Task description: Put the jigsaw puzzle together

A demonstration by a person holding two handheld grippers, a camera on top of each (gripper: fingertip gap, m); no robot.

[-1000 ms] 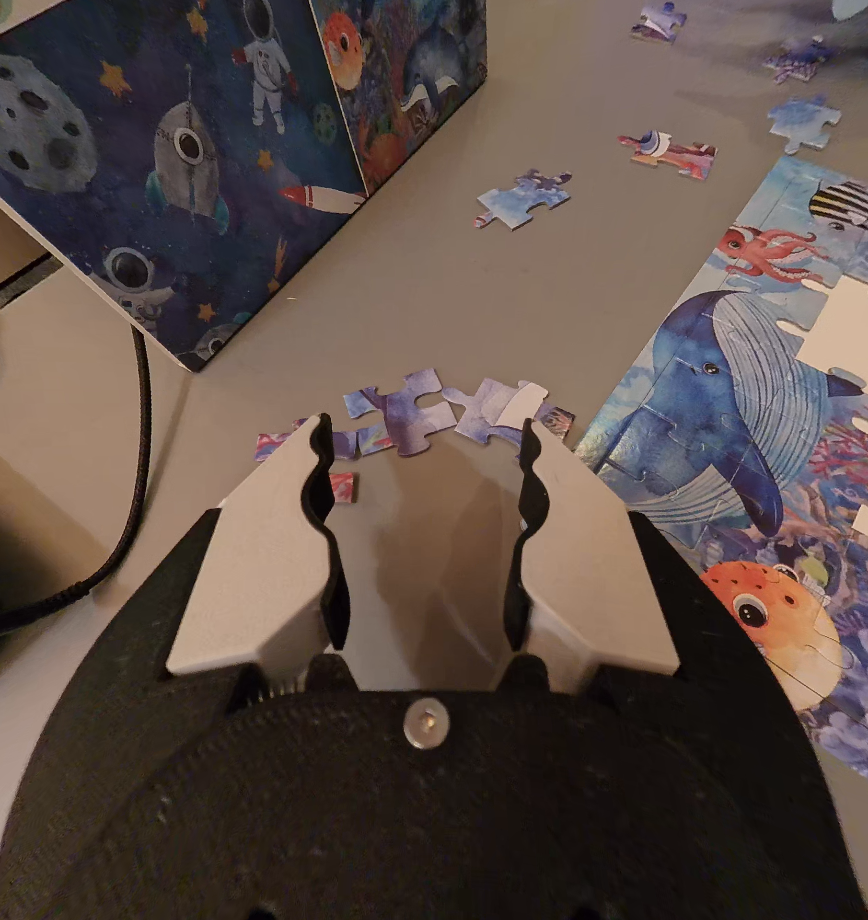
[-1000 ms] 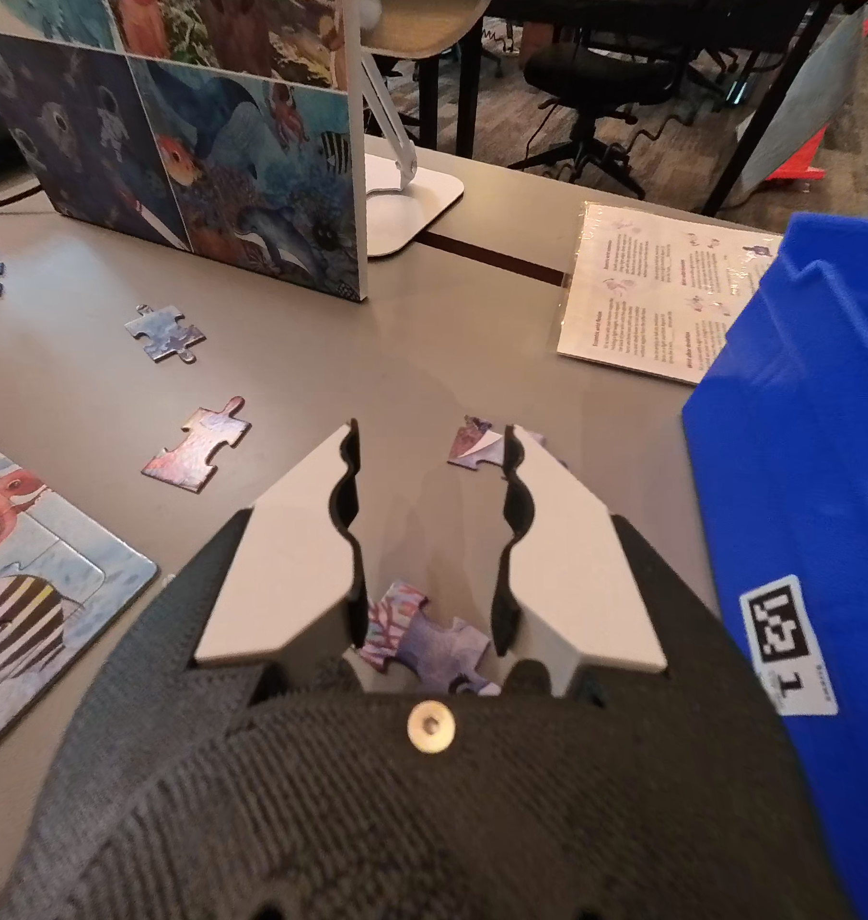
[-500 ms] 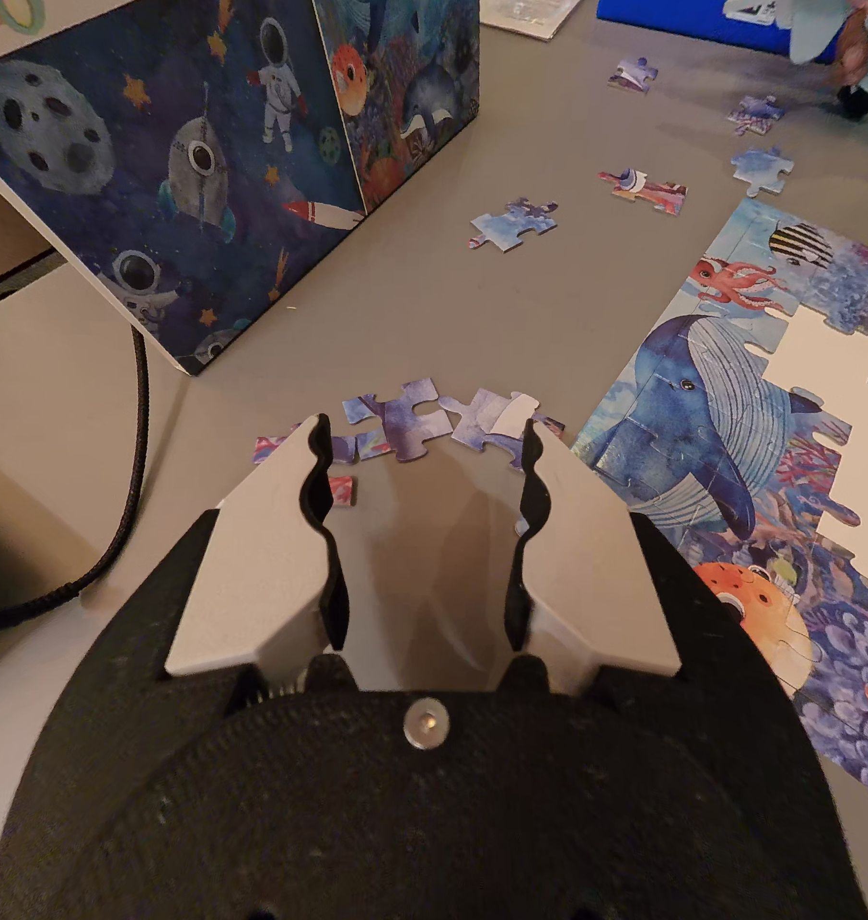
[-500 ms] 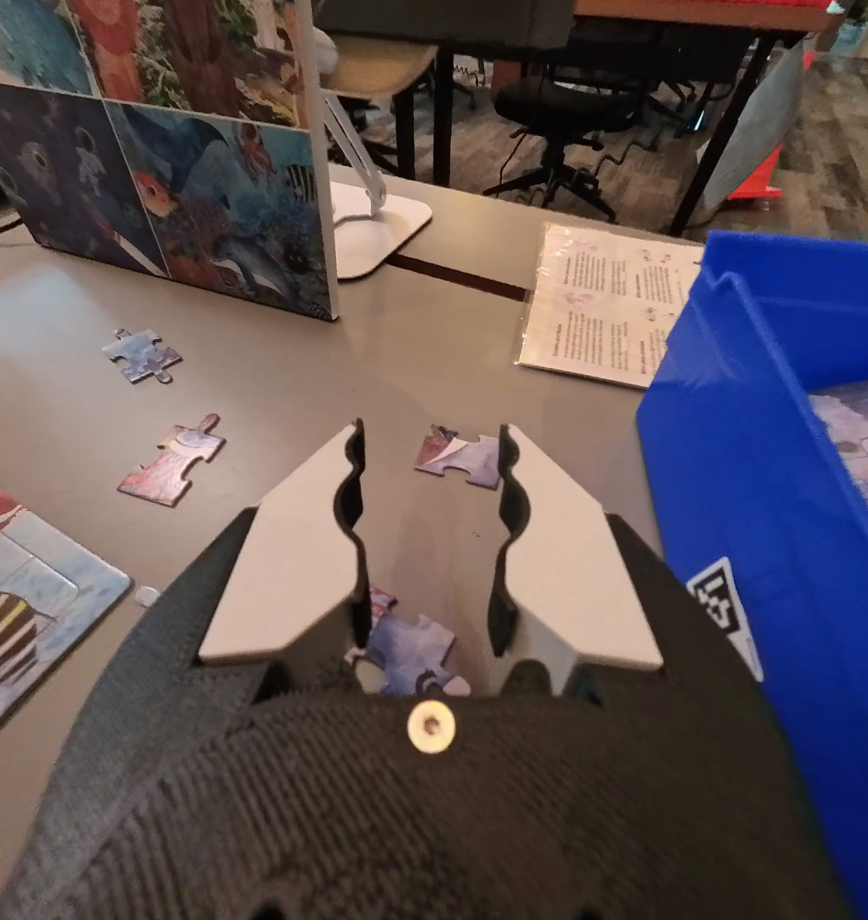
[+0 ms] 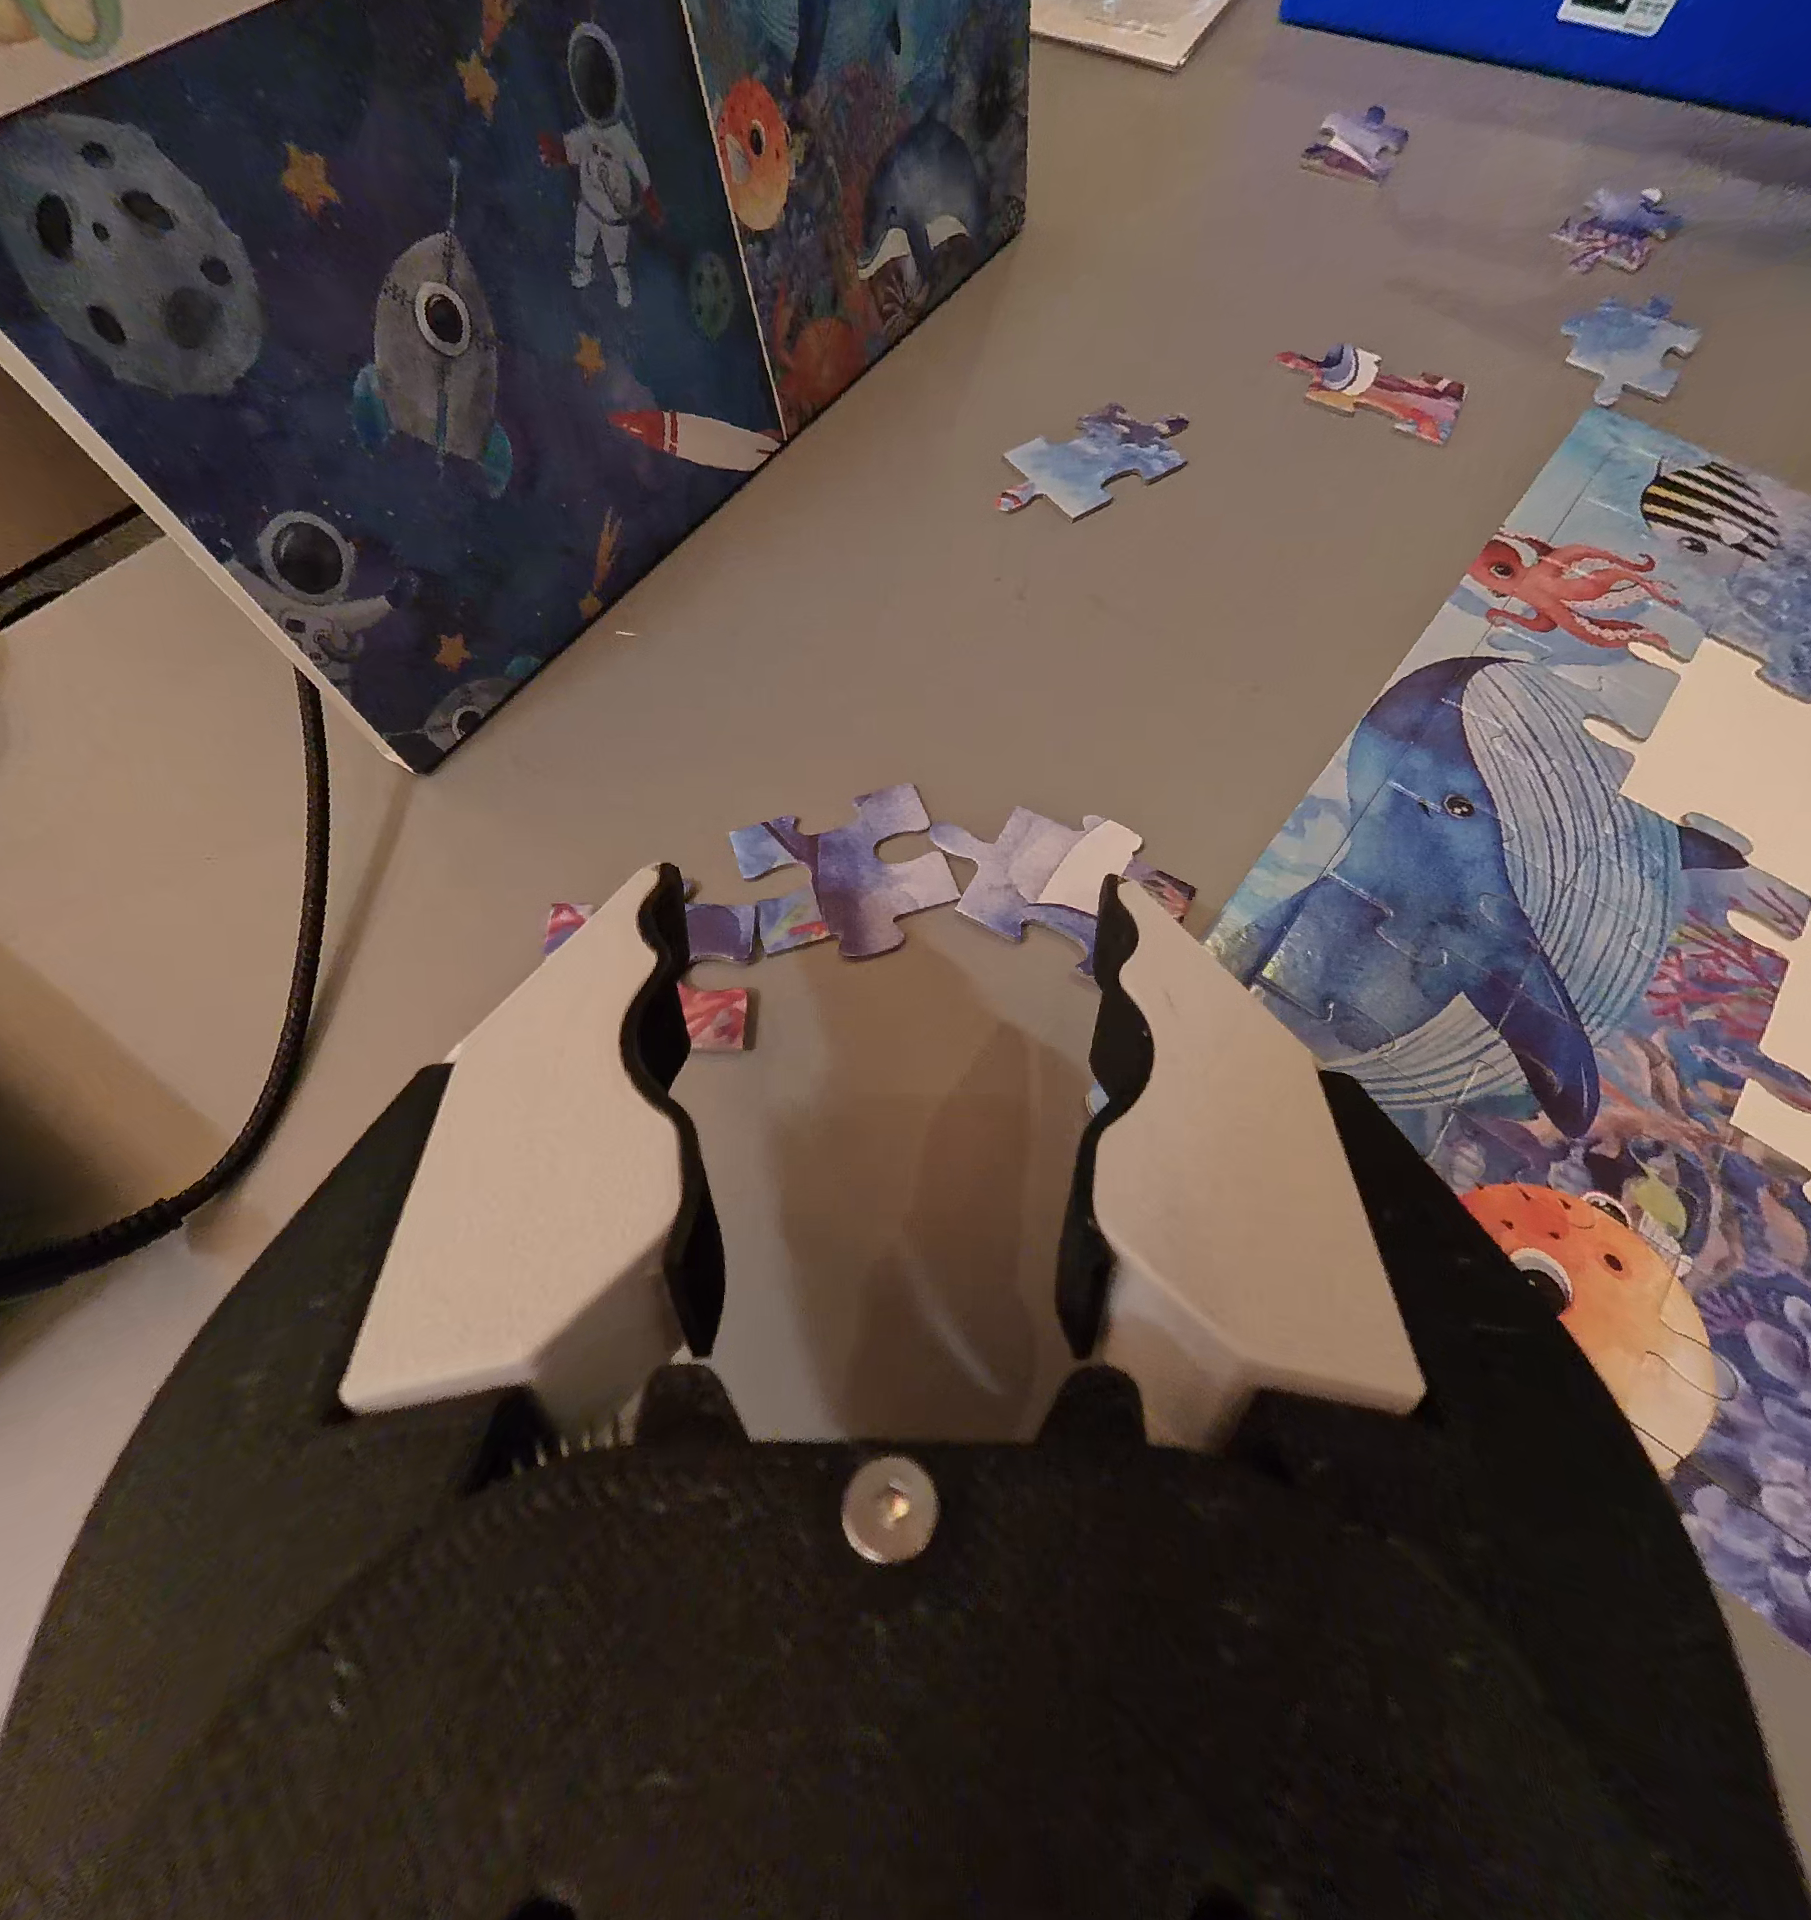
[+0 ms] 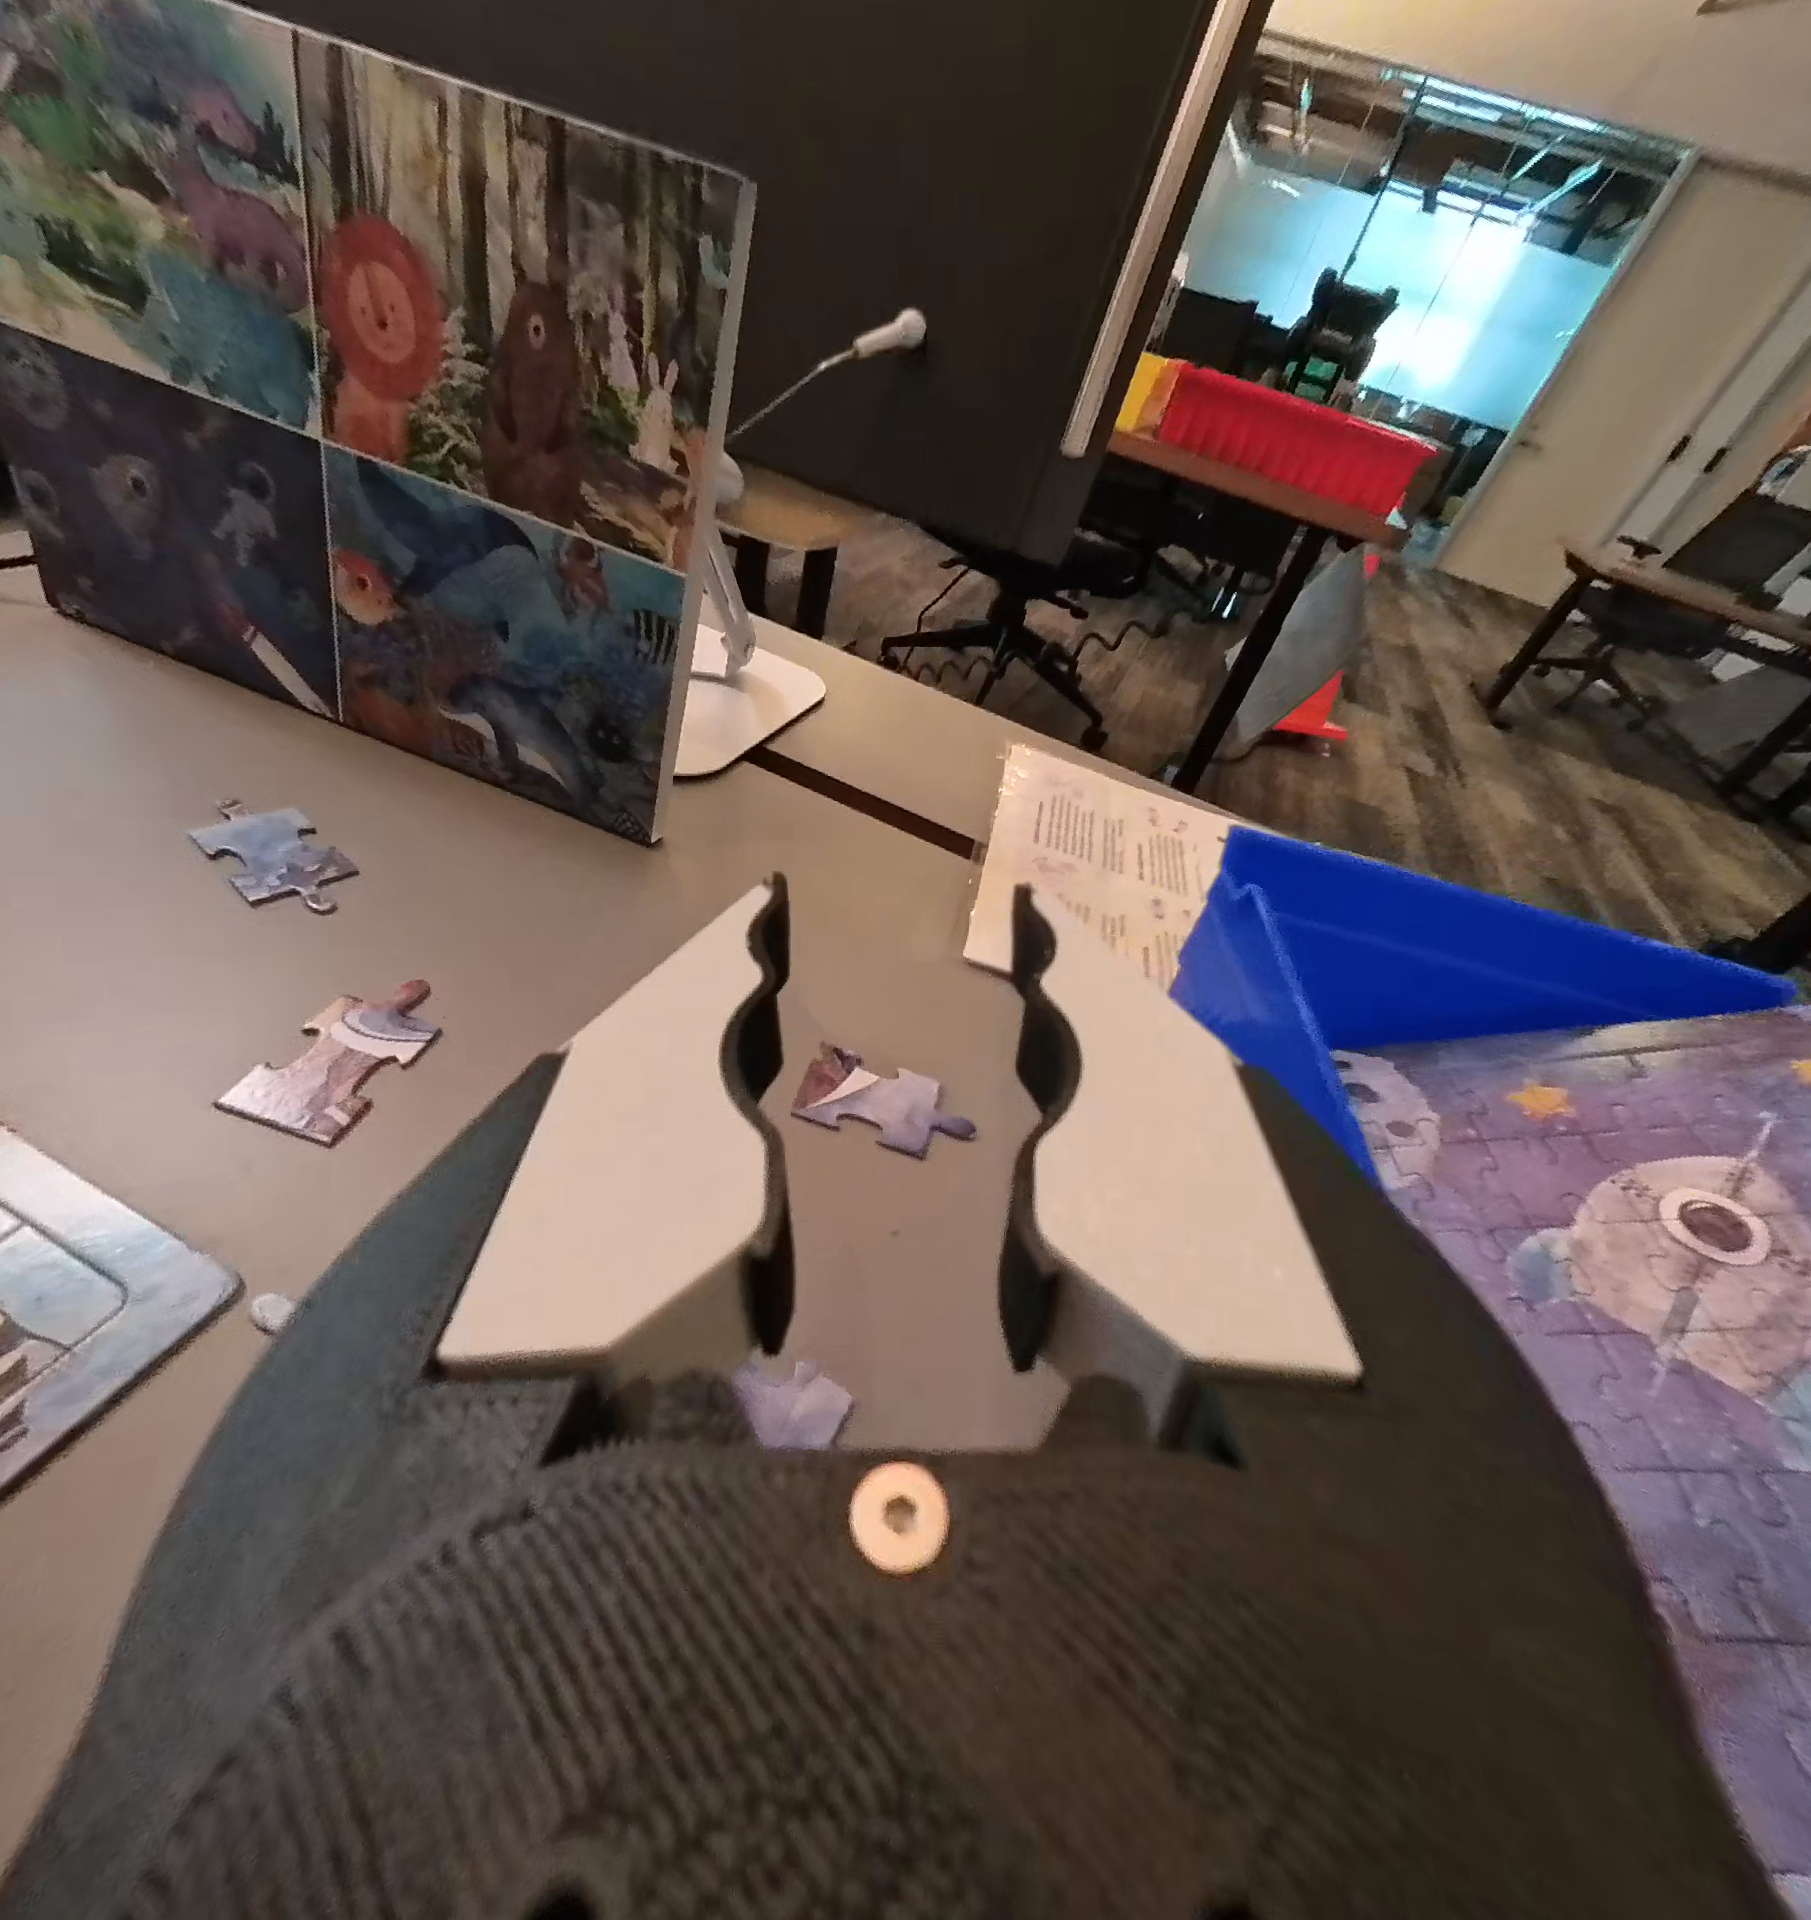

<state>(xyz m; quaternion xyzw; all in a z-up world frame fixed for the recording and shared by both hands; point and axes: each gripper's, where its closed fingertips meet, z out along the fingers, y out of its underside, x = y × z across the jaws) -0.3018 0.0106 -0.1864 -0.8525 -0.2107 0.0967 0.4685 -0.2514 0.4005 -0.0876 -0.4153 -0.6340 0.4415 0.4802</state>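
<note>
Left grey-fingered gripper (image 5: 885, 904) gapes empty above loose purple cardboard jigsaw pieces (image 5: 859, 873) beside the half-built sea puzzle (image 5: 1503, 883); right grey-fingered gripper (image 6: 896, 904) spread, empty, over another purple piece (image 6: 880, 1096) on the grey table (image 6: 101, 810)

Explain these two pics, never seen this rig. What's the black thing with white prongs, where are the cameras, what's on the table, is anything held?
Each picture comes from a camera on a handheld two-finger gripper, looking forward along its white fingers; a person holds one in each hand.

The left wrist view shows the left gripper, open and empty, over the grey table. Ahead lie loose puzzle pieces, the half-built sea puzzle to the right, and the picture box standing behind.

The right wrist view shows the right gripper, also open and empty. One loose piece lies on the table between its fingers. A blue bin on the right contains a space puzzle.
</note>
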